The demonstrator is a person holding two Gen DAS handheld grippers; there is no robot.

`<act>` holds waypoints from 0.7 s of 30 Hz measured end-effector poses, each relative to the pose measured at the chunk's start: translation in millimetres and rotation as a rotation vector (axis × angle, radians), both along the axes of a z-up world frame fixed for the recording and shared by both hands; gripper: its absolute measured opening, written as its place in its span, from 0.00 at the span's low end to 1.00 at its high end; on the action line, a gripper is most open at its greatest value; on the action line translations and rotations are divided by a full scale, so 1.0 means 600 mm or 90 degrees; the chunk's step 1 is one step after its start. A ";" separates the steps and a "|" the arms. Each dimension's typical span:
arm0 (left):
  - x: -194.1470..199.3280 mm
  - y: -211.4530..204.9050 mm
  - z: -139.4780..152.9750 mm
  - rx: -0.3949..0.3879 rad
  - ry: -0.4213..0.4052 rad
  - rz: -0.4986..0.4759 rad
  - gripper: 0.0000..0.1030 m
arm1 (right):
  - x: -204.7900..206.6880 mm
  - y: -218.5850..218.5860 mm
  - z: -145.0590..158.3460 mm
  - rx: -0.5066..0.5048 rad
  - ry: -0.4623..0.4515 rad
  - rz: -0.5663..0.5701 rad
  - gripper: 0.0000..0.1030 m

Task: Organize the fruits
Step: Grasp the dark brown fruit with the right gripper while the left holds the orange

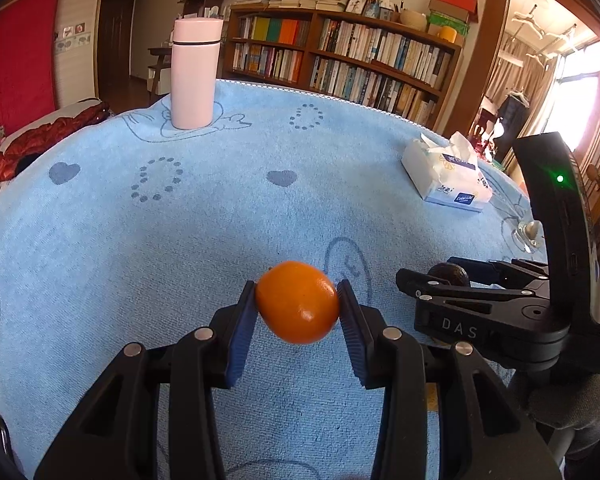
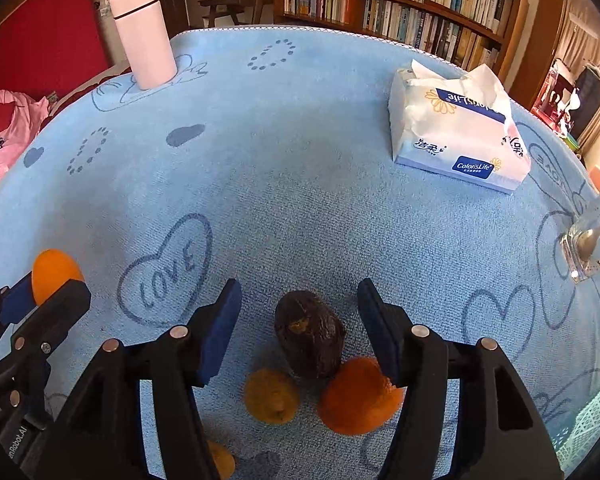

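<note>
Four orange fruits (image 2: 360, 396), one dark avocado (image 2: 310, 334), one pink flask (image 2: 144, 32), one tissue pack (image 2: 456, 128), one glass (image 2: 588, 248)

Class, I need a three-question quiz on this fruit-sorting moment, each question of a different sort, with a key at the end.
1. True or false: the left gripper is clamped on a small orange fruit.
2. Multiple choice: which thing lies between the right gripper's open jaws, untouched? A) tissue pack B) dark brown fruit C) pink flask
3. Fill in: the pink flask stands ______ on the blue cloth.

Key:
1. True; both pads press its sides.
2. B; the dark brown fruit rests on the cloth beside a large orange and a yellowish fruit. The tissue pack lies far off.
3. upright
</note>
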State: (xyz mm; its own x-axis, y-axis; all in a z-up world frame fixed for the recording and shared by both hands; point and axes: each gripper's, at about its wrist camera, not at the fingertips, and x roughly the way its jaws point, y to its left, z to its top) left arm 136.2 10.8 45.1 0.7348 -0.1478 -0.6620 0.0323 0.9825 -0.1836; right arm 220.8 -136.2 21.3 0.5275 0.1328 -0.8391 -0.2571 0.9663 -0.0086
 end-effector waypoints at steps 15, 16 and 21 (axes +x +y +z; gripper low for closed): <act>-0.003 0.000 0.001 -0.006 0.000 -0.002 0.40 | -0.036 -0.006 0.042 0.006 -0.062 -0.025 0.23; -0.004 0.000 0.001 -0.007 0.000 -0.002 0.40 | -0.039 -0.011 0.048 0.012 -0.066 -0.031 0.20; -0.008 -0.002 0.002 -0.009 -0.003 -0.005 0.40 | -0.056 -0.037 0.078 0.057 -0.075 -0.047 0.19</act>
